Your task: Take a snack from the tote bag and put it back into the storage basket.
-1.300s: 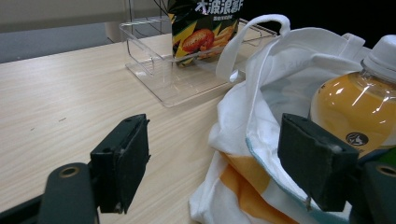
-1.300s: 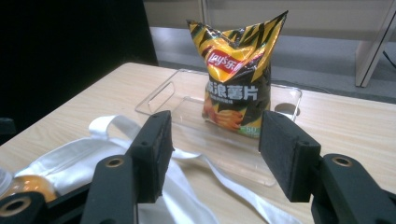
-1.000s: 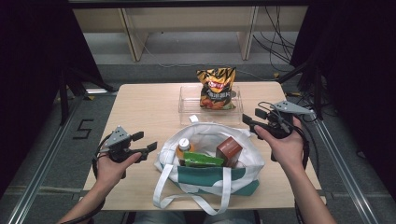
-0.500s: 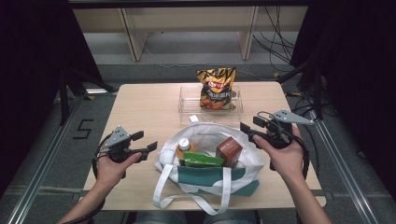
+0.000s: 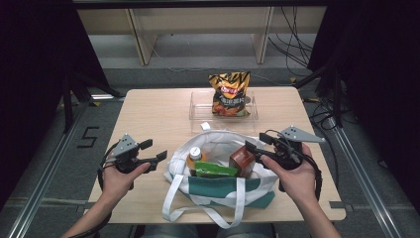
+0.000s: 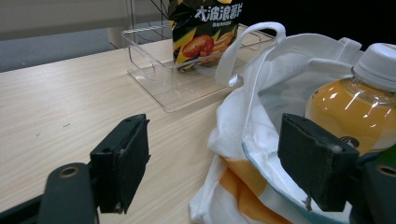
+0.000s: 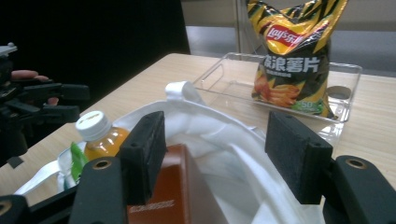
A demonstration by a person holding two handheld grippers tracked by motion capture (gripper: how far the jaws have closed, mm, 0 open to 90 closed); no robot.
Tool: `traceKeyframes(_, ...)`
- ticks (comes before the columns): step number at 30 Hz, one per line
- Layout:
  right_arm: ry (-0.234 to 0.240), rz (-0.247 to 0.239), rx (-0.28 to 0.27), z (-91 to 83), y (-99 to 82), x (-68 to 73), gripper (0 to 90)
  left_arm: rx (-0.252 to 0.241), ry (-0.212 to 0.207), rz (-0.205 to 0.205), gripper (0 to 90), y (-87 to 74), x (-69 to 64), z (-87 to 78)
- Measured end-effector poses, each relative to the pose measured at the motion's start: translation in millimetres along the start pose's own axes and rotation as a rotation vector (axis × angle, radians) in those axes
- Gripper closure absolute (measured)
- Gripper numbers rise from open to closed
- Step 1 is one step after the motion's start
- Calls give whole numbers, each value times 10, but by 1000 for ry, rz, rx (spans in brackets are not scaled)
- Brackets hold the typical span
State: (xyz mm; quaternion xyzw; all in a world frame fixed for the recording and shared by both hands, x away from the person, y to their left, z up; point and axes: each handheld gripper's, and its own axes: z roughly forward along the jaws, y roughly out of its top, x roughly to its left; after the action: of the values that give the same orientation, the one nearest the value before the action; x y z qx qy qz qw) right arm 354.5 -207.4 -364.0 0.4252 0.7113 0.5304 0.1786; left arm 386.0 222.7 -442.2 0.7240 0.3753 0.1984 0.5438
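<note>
- Left gripper (image 5: pixel 154 151): we see it in the high view over bare tabletop, just left of the tote bag (image 5: pixel 223 196). Jaws apart, nothing between the pads, aimed at the bag's left side.
- Left gripper view adds detail: its right pad (image 6: pixel 317 161) sits in front of the bag's white cloth and orange-yellow print; whether it touches the cloth we cannot tell. Left pad is over bare wood.
- Tote bag sits open at the near middle of the table (image 5: pixel 148 109), handles trailing toward the person's edge. The high view shows its teal lower band.
- Inside the bag, left to right: orange juice bottle (image 5: pixel 194 157) with a white cap, green packet (image 5: pixel 214 171) lying flat, brown box (image 5: pixel 241 161) upright by the right rim.
- Left gripper view shows the bottle close up, amber liquid under the cap.
- Clear plastic tray (image 5: pixel 200 111) is behind the bag, well apart from both grippers. Lay's chip bag (image 5: pixel 229 94) stands upright in it.
- Right gripper view reads the Lay's logo, and shows a round dark-rimmed thing in the tray behind the chip bag.
- Right gripper (image 5: pixel 253 147): at the bag's right rim, next to the brown box. Jaws wide apart and they have just been opening.
- Right gripper view: the box top lies low between the pads, nearer the left pad (image 7: pixel 144 154); neither pad presses on it.
</note>
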Motion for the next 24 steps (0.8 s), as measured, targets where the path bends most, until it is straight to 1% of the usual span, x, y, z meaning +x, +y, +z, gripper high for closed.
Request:
traceKeyframes(1,4,-12,-3,-1,-15,16,384,5,8,-1,245,0,-4,-4)
traceKeyframes(2,7,23,8,-16,-22,56,381,4,7,1,245,-1,-4,-1)
traceKeyframes(3,6,-14,2,-17,-28,43,380,2,3,-2,245,-5,-5,5)
traceKeyframes(4,3,12,7,-30,-39,70,378,5,8,1,245,-4,-8,4)
traceKeyframes(5,18,-17,-9,-21,-51,54,376,12,9,1,245,-2,-12,1)
traceKeyframes(6,14,13,1,-35,-59,85,373,9,6,-3,245,-4,-14,6)
traceKeyframes(7,17,-14,-12,-28,-75,77,367,10,6,0,245,-3,-14,5)
traceKeyframes(8,17,-17,-1,-37,-81,88,364,10,7,-1,245,-4,-15,6)
traceKeyframes(9,12,-8,0,-34,-98,110,359,11,6,1,245,-4,-15,6)
traceKeyframes(10,8,-39,-7,-22,-105,102,353,12,6,2,245,-4,-16,6)
traceKeyframes(11,2,-35,-3,-26,-107,117,352,11,6,1,245,-2,-16,6)
traceKeyframes(12,4,-59,-17,-29,-104,107,349,7,3,-1,245,0,-16,6)
traceKeyframes(13,10,-58,-12,-38,-95,112,342,7,4,2,245,3,-14,5)
traceKeyframes(14,5,-38,-4,-46,-92,134,339,7,5,1,245,3,-14,6)
traceKeyframes(15,14,-37,-11,-44,-89,143,339,6,5,-4,245,1,-15,8)
traceKeyframes(16,12,-48,-11,-46,-87,150,335,5,1,-4,245,-1,-13,11)
traceKeyframes(17,11,-43,-9,-42,-99,176,325,14,6,-1,245,0,-15,6)
traceKeyframes(18,17,-56,-11,-24,-104,183,321,9,2,-2,245,-2,-14,12)
traceKeyframes(19,13,-57,-4,-27,-114,199,318,10,2,-2,245,-2,-15,11)
traceKeyframes(20,15,-43,-1,-21,-123,225,308,9,2,-2,245,-2,-15,11)
traceKeyframes(21,15,-74,-13,4,-130,212,301,9,3,-2,245,-3,-15,10)
traceKeyframes(22,0,-73,-3,0,-139,221,296,9,2,-3,245,-4,-14,11)
traceKeyframes(23,5,-82,-10,5,-146,220,289,10,3,-2,245,-4,-14,10)
traceKeyframes(24,-1,-71,2,3,-150,226,288,10,3,-1,245,-4,-14,11)
